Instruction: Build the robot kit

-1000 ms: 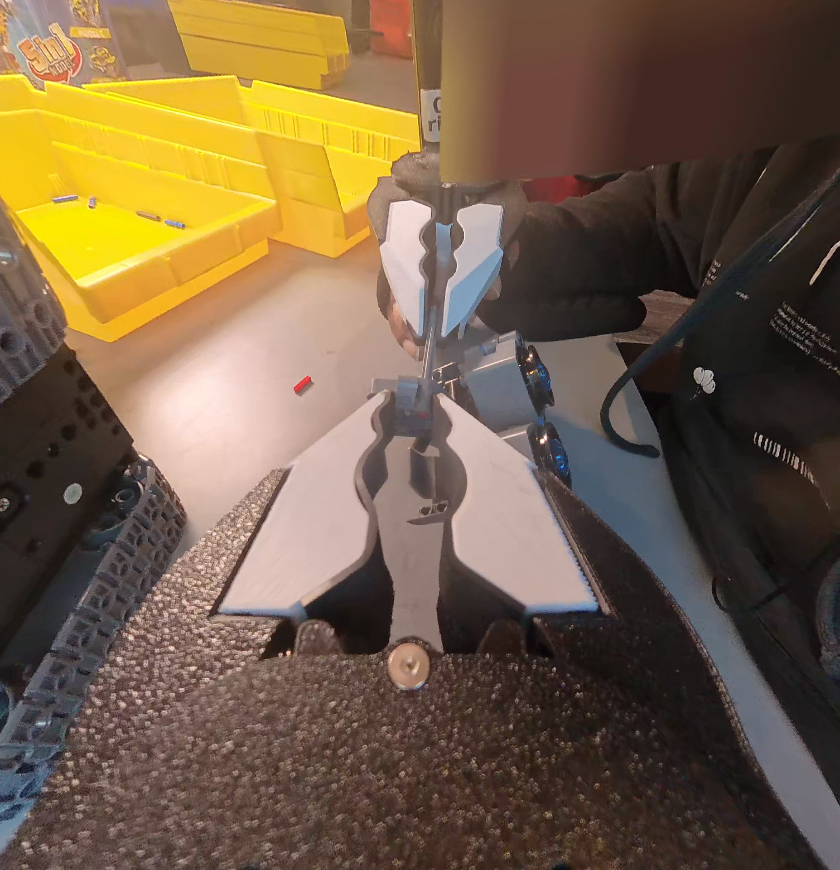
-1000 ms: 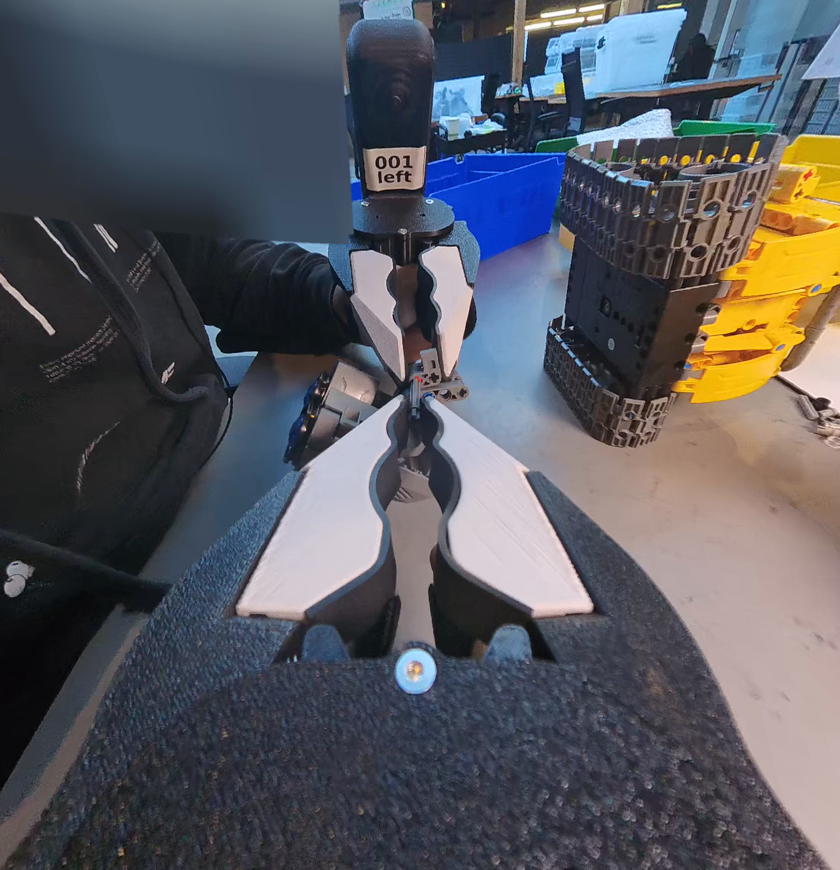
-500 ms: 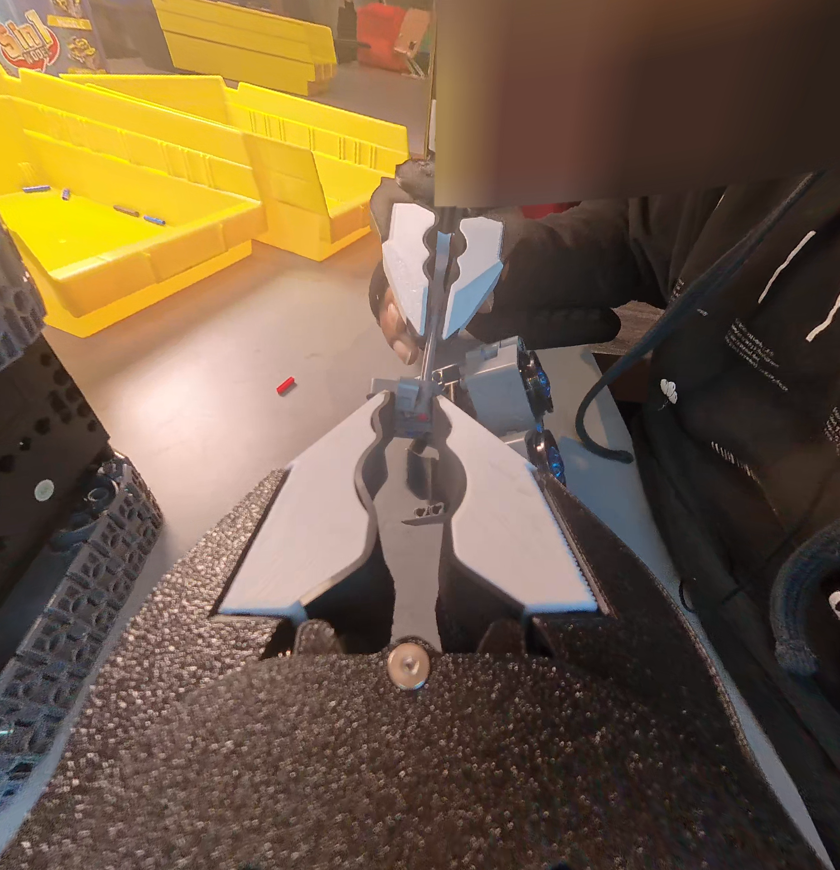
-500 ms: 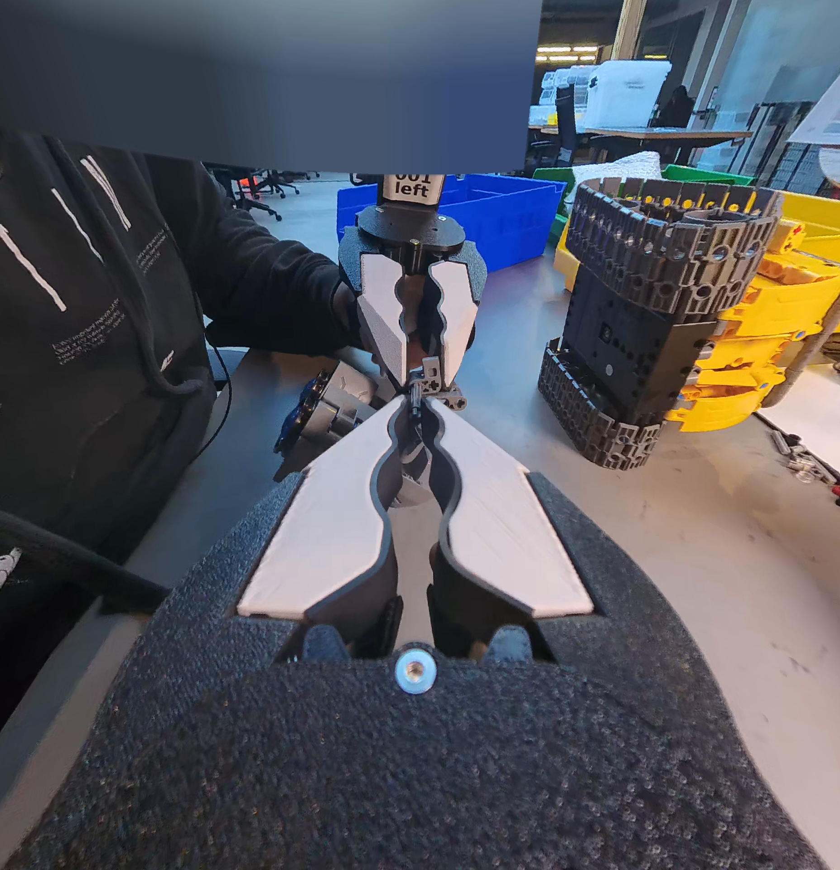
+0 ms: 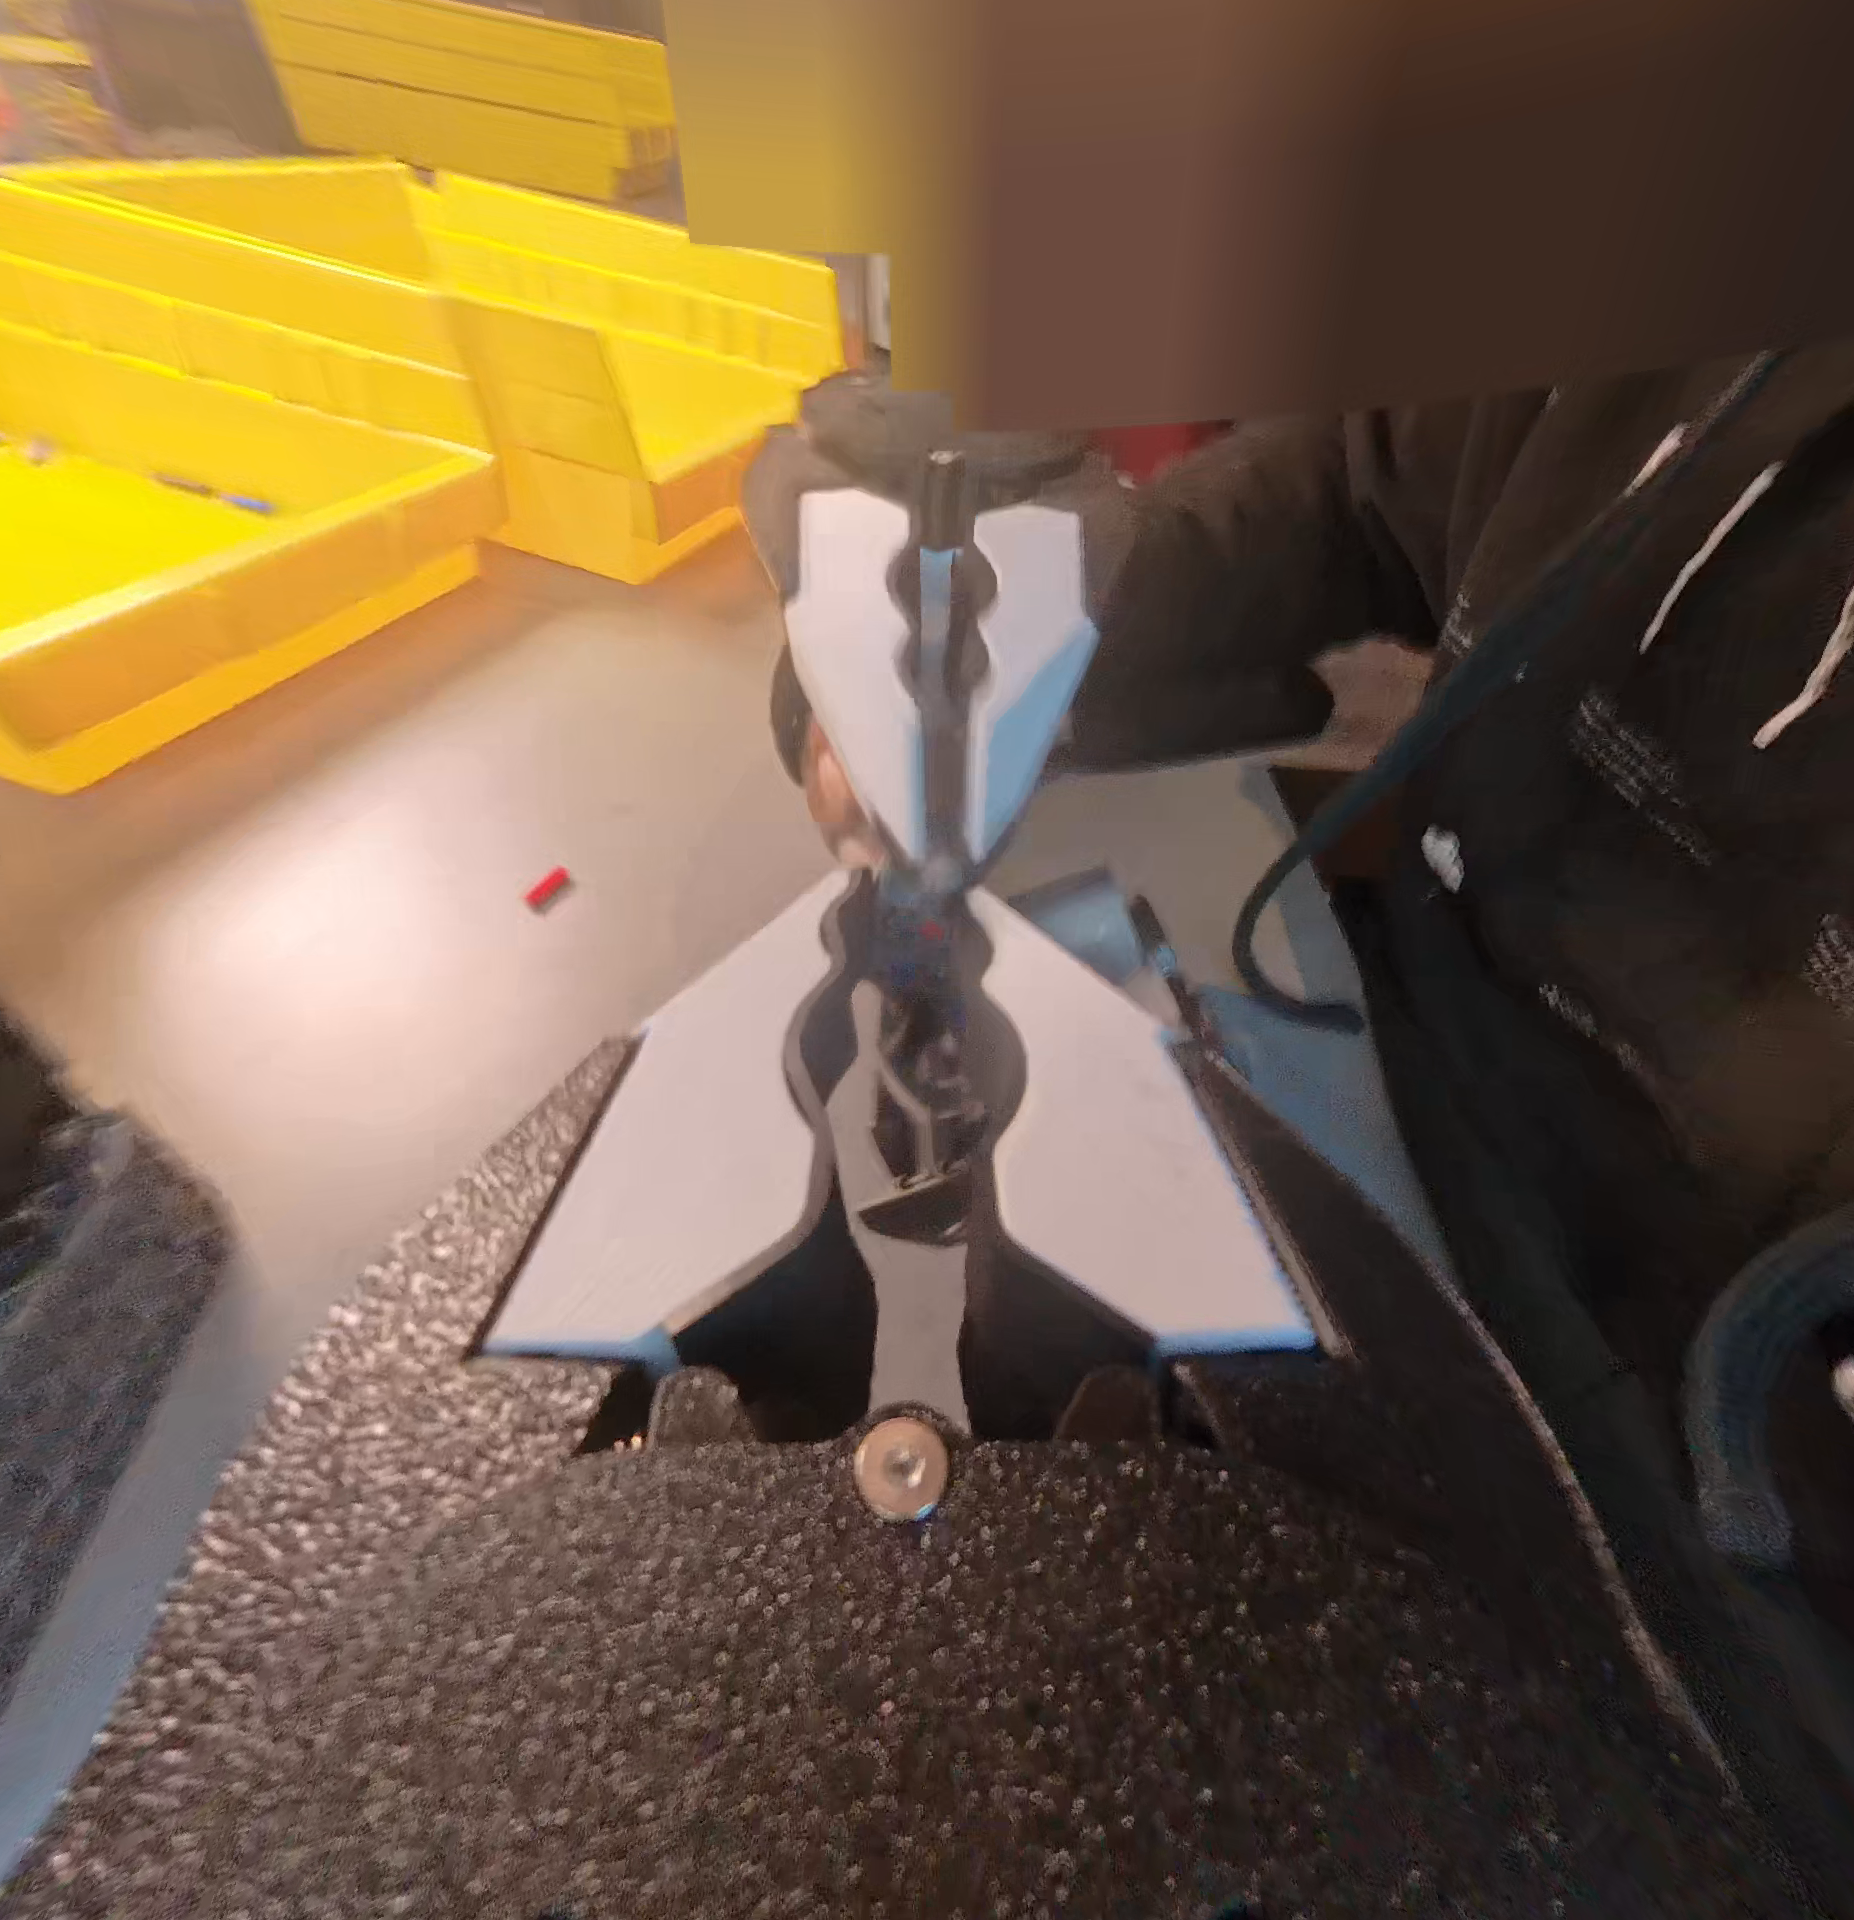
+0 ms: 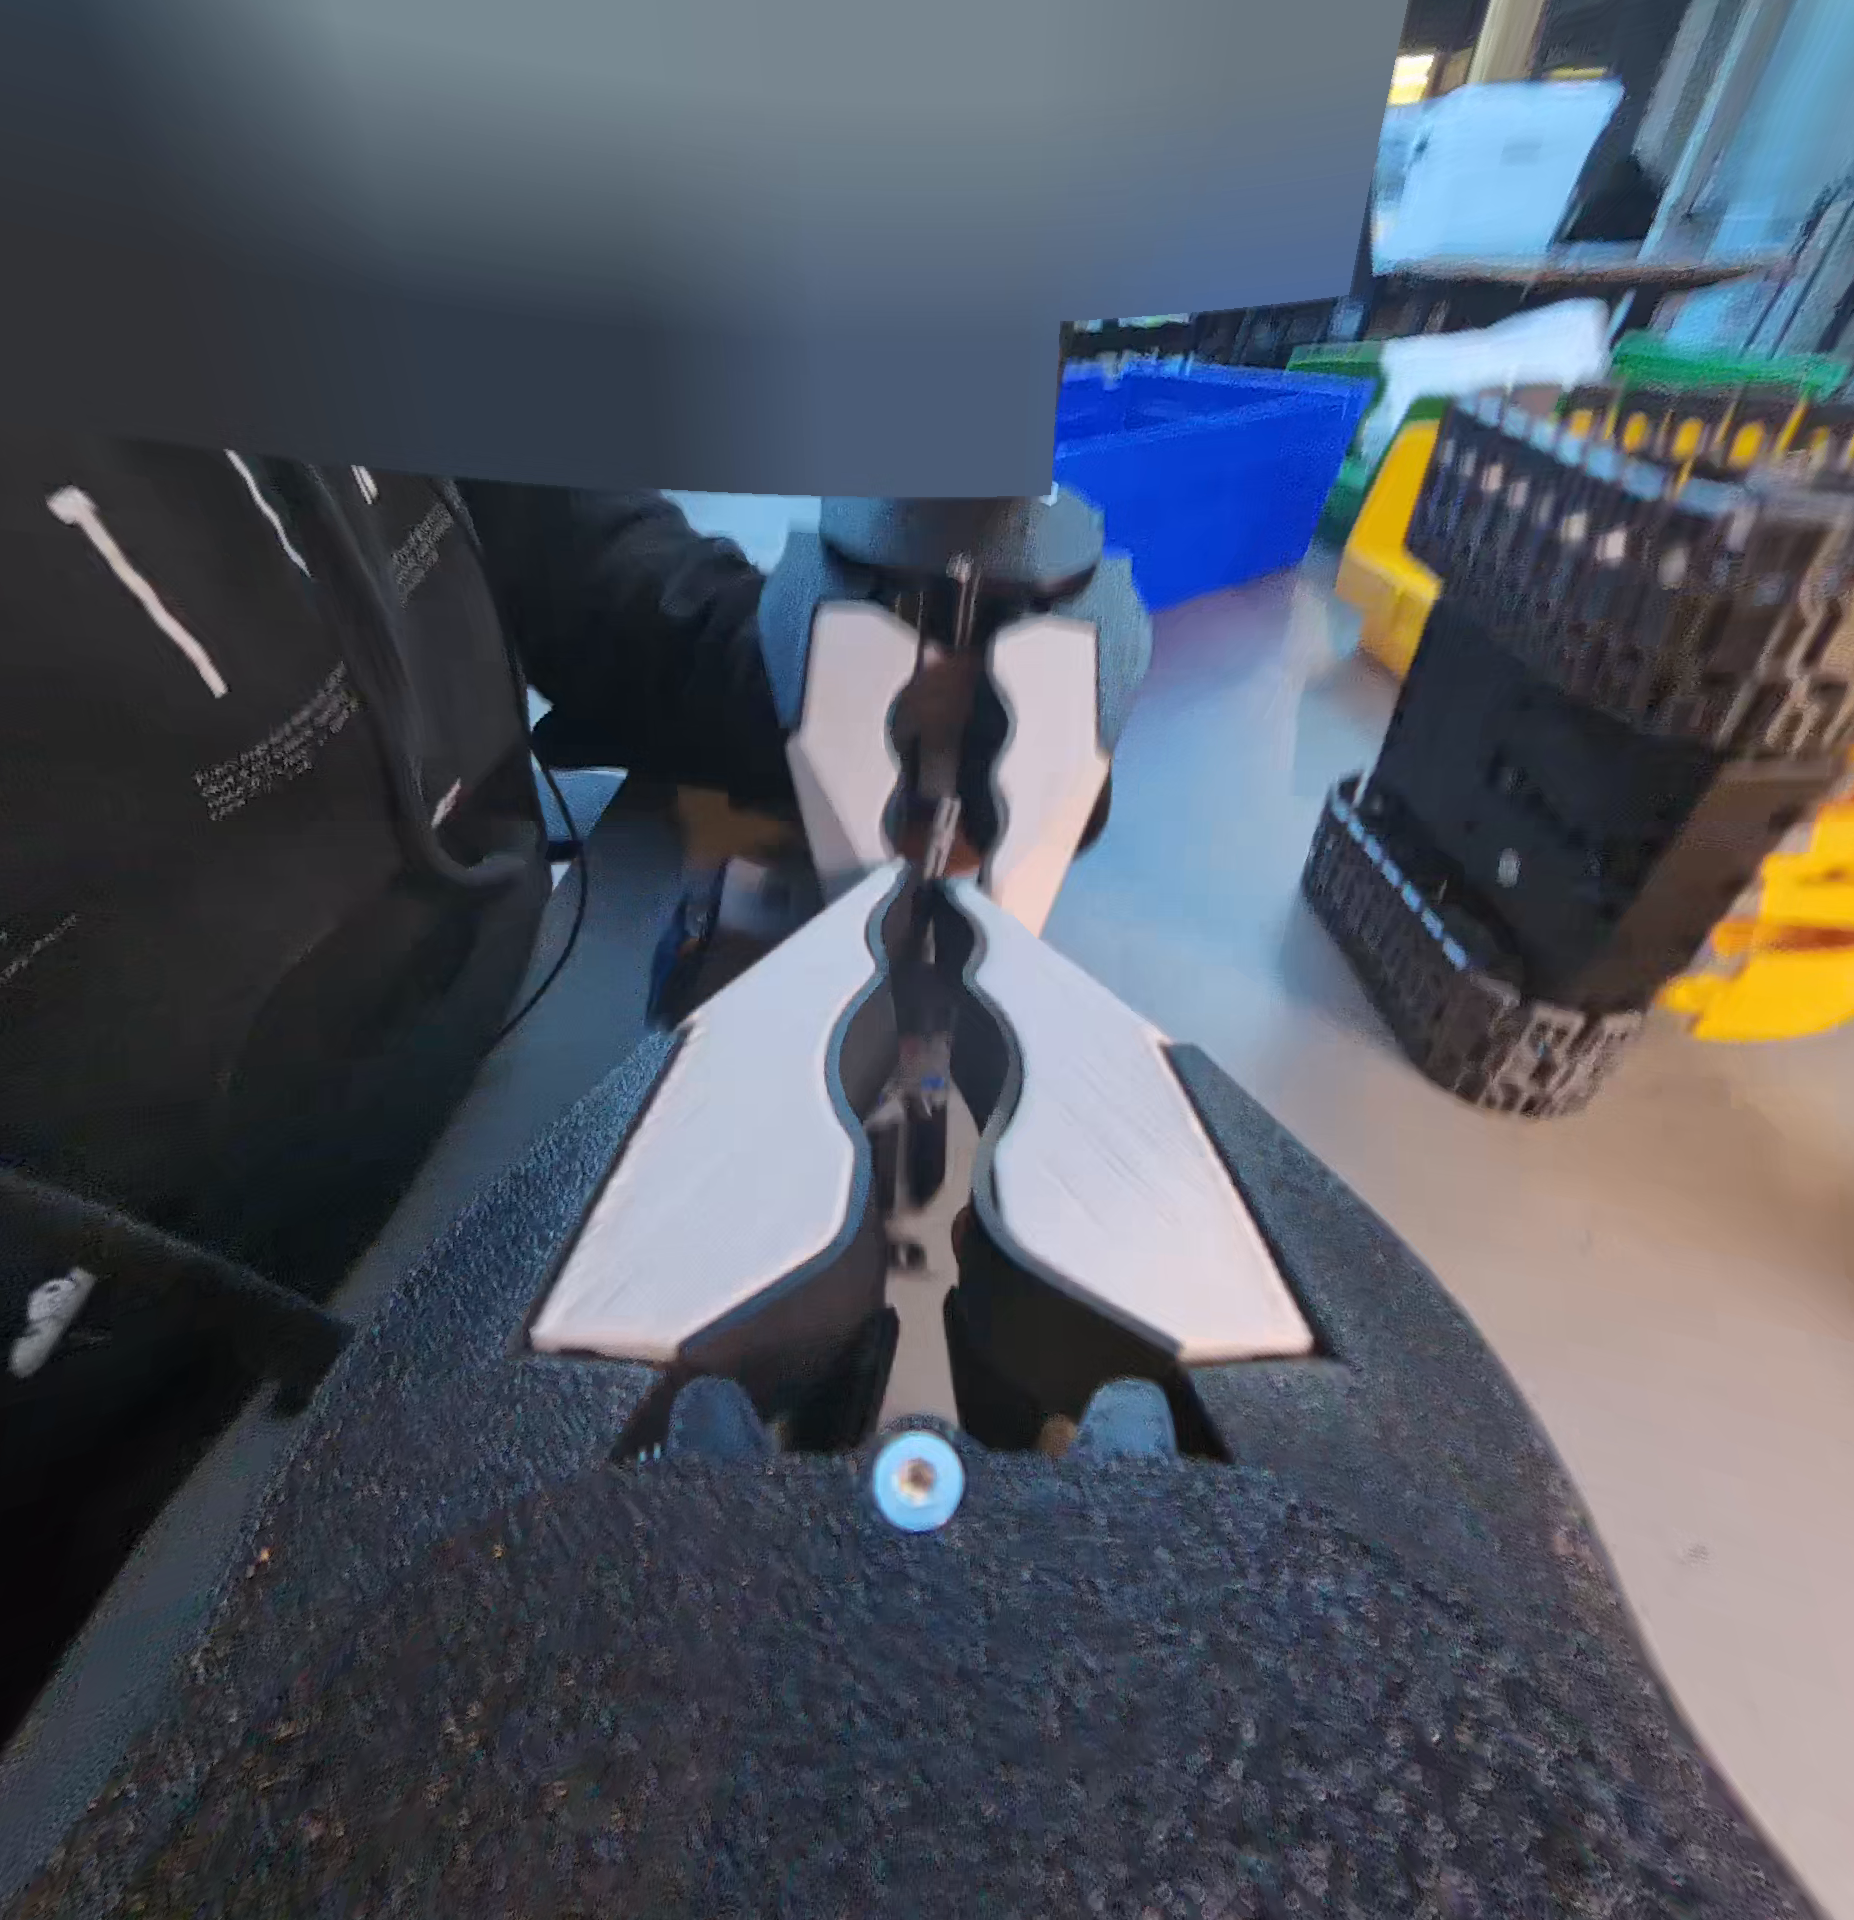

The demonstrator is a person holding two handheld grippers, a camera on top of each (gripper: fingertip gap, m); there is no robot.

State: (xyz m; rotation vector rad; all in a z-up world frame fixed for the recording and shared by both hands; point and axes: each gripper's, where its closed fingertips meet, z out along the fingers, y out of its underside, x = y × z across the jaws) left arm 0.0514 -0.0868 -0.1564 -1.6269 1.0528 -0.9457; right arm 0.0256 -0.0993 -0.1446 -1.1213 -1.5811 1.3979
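Both hand-held grippers (image 5: 918, 883) (image 6: 928, 888) tip-to-tip

The left tongs (image 5: 918, 894) are showing matt pale plastic fingers (image 5: 694, 1174) in a rough, pebbled black housing (image 5: 902, 1662). The yellow bins (image 5: 227, 499) are looking like glossy plastic; the grey worktop (image 5: 331, 987) is gleaming smooth.

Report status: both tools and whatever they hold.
Left tool shut on small grey part. Right tool shut on thin black rod. Tips meet nose to nose above table. Frames blurred; red piece lies apart on table.
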